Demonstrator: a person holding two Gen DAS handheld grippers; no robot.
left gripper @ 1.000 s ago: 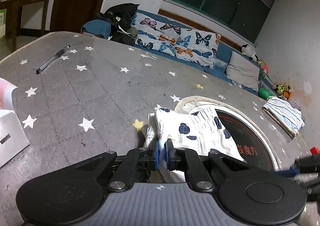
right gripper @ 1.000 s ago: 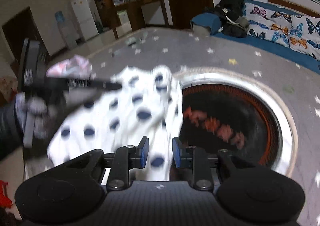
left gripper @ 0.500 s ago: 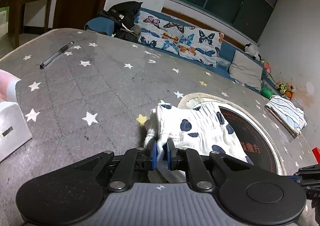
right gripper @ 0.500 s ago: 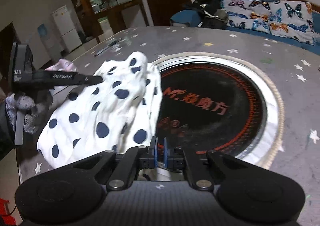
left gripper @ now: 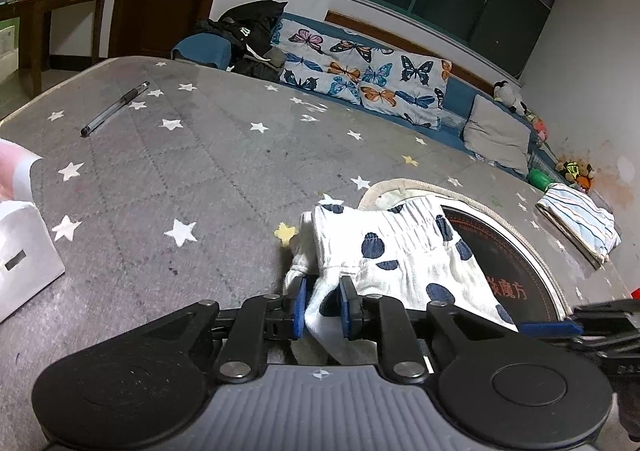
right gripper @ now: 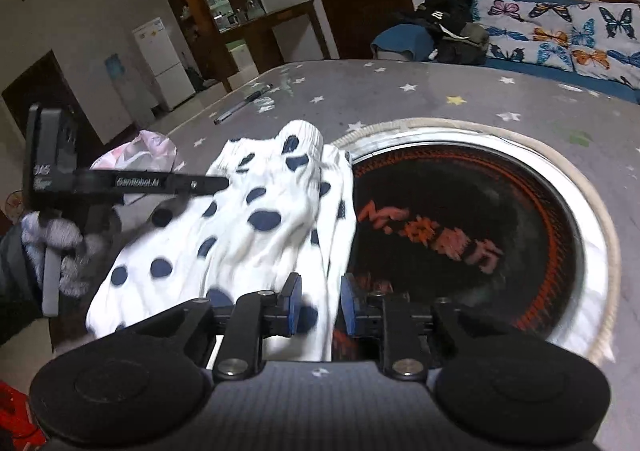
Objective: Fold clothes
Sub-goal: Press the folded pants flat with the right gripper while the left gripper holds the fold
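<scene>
Spotted garment (left gripper: 400,251): lies bunched on the grey starred surface (left gripper: 200,179), its right side draped over the rim of the round black inset (right gripper: 460,219). Left tongs (left gripper: 322,307): jaws have just been opening, now narrow, white hem between the pads but slack. Risk: hem slips out, fold collapses. Right tongs (right gripper: 316,305): jaws also just opening, narrow, a fold of cloth between them, picture blurred. Risk: both ends freed unevenly, cloth slides into the inset or drags askew.
</scene>
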